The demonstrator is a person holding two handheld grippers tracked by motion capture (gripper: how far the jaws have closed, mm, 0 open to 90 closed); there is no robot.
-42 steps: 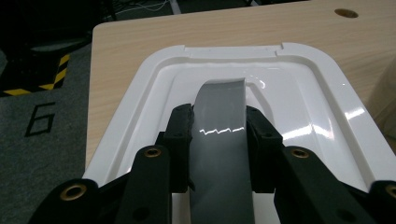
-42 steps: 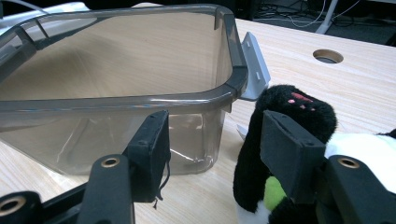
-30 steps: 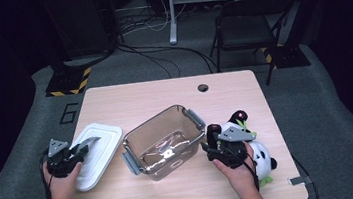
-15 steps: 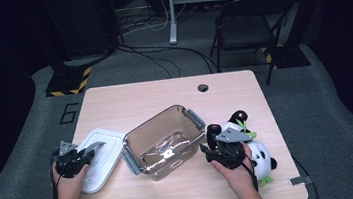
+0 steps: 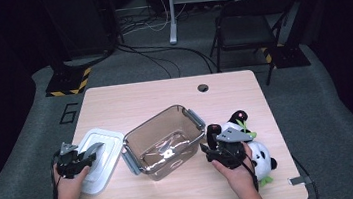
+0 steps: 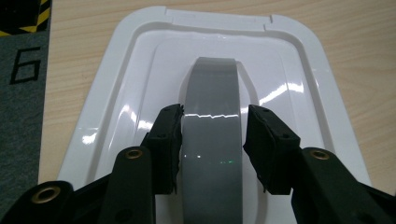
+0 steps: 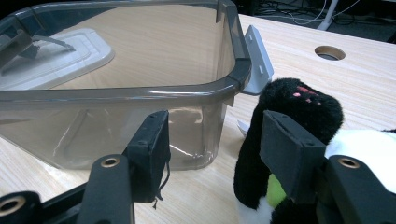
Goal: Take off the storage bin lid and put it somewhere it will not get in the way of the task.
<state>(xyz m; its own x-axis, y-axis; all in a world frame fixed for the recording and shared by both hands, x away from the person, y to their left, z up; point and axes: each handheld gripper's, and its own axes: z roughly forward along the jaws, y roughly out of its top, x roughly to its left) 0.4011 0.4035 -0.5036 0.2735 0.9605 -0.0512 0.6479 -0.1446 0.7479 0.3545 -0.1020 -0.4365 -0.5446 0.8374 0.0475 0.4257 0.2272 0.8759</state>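
Left gripper (image 6: 212, 140) jaws just opening, straddling grey handle (image 6: 212, 140) of white lid (image 6: 299, 60); right gripper (image 7: 212, 149) wide, empty, beside clear container (image 7: 140, 93).

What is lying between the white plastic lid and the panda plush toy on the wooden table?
The clear brownish plastic container with grey latches sits between the white plastic lid and the panda plush toy, seen in the high view.

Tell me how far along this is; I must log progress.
Done: the white lid lies on the table beside the open bin. In hand: left gripper jaws have just been opening around the lid's grey handle. Left: the panda toy is outside, by the right gripper.
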